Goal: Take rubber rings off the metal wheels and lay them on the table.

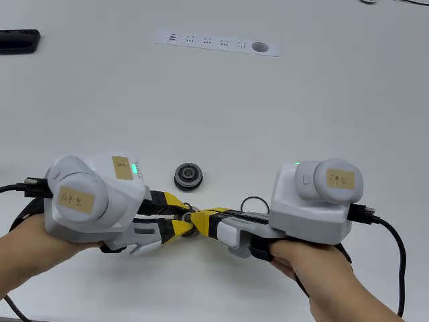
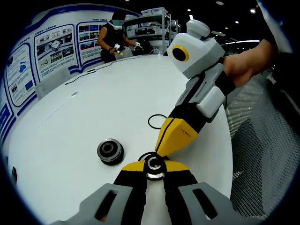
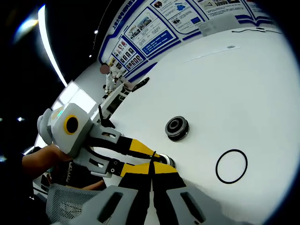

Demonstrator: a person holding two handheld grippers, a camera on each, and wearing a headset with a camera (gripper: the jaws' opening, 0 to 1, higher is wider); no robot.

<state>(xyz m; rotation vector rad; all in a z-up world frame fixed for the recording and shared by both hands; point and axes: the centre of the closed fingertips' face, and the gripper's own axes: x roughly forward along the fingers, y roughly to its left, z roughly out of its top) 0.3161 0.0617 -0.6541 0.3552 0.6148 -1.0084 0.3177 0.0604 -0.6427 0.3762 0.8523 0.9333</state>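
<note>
My left gripper (image 1: 181,226) (image 2: 153,167) is shut on a small metal wheel (image 2: 153,165), held just above the white table (image 1: 281,114). My right gripper (image 1: 202,217) (image 3: 152,165) comes in from the right, its jaws shut on the black rubber ring (image 2: 146,156) at that wheel's rim. The two sets of yellow tips touch. A second metal wheel (image 1: 188,176) (image 2: 110,151) (image 3: 177,127), still with a dark ring around it, lies flat just beyond them. One loose rubber ring (image 1: 253,203) (image 2: 157,121) (image 3: 231,166) lies on the table by the right gripper.
A white power strip (image 1: 218,43) lies at the far side of the table and a black object (image 1: 18,40) at the far left. In the left gripper view, a person (image 2: 115,40) stands beyond the table's far end, and a thin cable (image 2: 89,72) lies there.
</note>
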